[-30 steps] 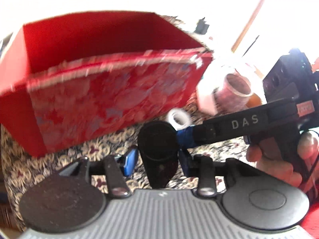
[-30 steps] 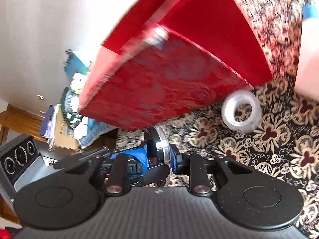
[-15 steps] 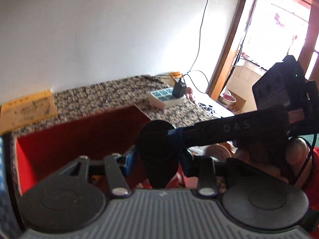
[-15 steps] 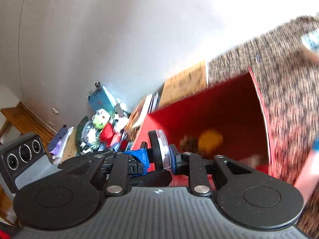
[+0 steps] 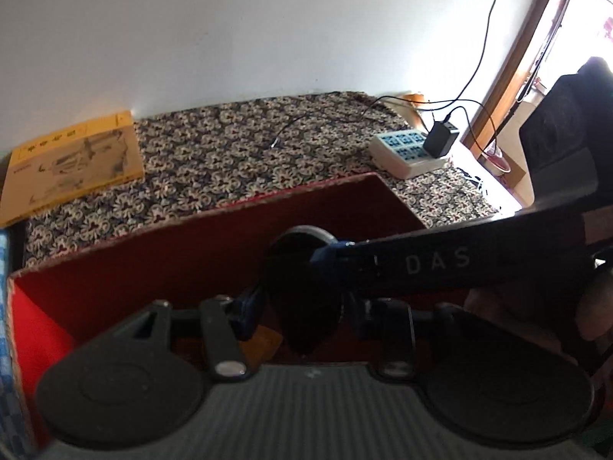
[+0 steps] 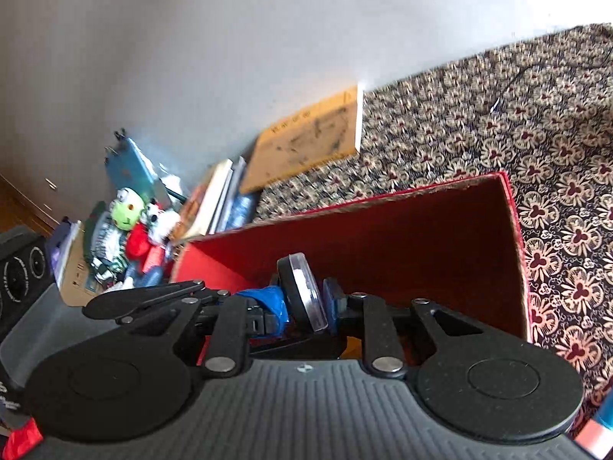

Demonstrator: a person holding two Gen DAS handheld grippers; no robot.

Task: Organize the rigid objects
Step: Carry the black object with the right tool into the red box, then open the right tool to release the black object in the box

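Held object: 1 round black disc with a clear rim (image 6: 302, 292), edge-on in the right wrist view, flat faces pressed by the pads.
Right gripper (image 6: 302, 299): jaws drawn in tight on the disc; blue pads touch both faces.
Left gripper (image 5: 302, 303): jaws also drawn in on the same disc (image 5: 302, 291), seen face-on here as a dark oval; contact on the far side is hidden by the right gripper's finger (image 5: 440, 264), so the grip looks firm but I cannot confirm it.
Key relation: red box (image 6: 383, 230) sits directly below and ahead of both tools, open side up. Disc is over the box interior, not over the rim.
Disc axis: runs across the right jaws; disc plane stands roughly upright.
Nearer tool: both share the disc; neither is clearly nearer the box floor.
Next move (judgement): lower and release into the box; 1 tool must let go first.
Left view only: power strip (image 5: 406, 149) and patterned cloth (image 5: 230, 153) beyond the box.
Right view only: disc thickness and clear rim; yellow booklet (image 6: 306, 142) beyond the far wall.
Box contents: an orange shape (image 5: 264, 345) below the left jaws; identity unclear.
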